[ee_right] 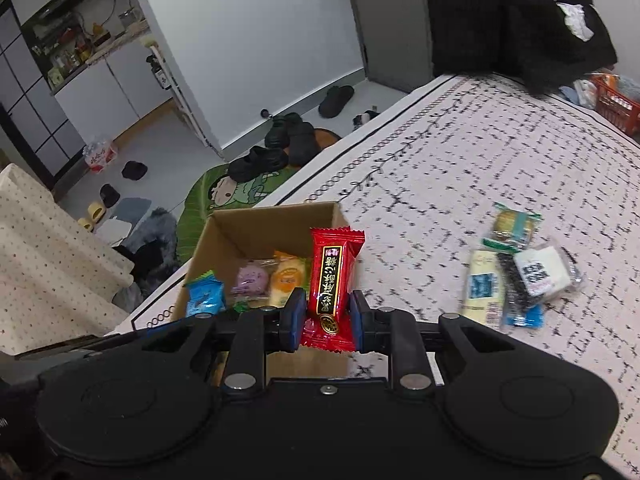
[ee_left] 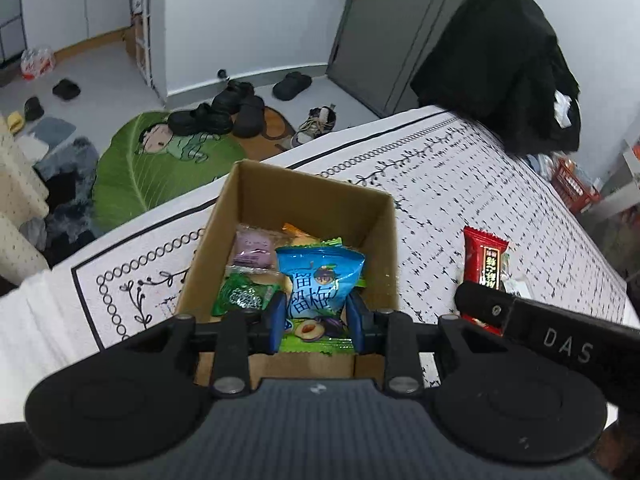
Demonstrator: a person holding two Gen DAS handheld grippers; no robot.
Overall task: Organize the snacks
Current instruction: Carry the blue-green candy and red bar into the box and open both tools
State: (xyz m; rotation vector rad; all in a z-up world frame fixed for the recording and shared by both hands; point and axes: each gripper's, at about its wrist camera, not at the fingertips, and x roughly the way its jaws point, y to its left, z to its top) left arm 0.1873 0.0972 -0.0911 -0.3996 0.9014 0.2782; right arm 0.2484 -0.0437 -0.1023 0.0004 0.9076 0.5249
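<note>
On the patterned white cloth covering the work surface stands an open cardboard box, positioned near the cloth's left edge. Left gripper: jaws clenched on a blue plum-snack packet, blue pads pressing both sides of its lower portion; the packet is held upright over the near part of the box interior. Box contents, as seen from the left wrist view: a purple-wrapped item, a green packet at the near left, and an orange-yellow wrapped item toward the far wall, partly hidden behind the held packet. Right gripper: jaws grasping a red wrapped bar by its lower half, the bar standing upright between the pads, over the box's right wall and near right corner as viewed from the right wrist. The same bar appears in the left wrist view, to the right of the box, with the right gripper's black body crossing in front of it. To the right on the cloth, well apart from the box, lies a loose cluster of snack packets, overlapping one another; individual labels are blurred. A black garment rests at the far right end of the surface. Beyond the left edge, on the floor, a green leaf-shaped mat with several dark shoes at its far side.
</note>
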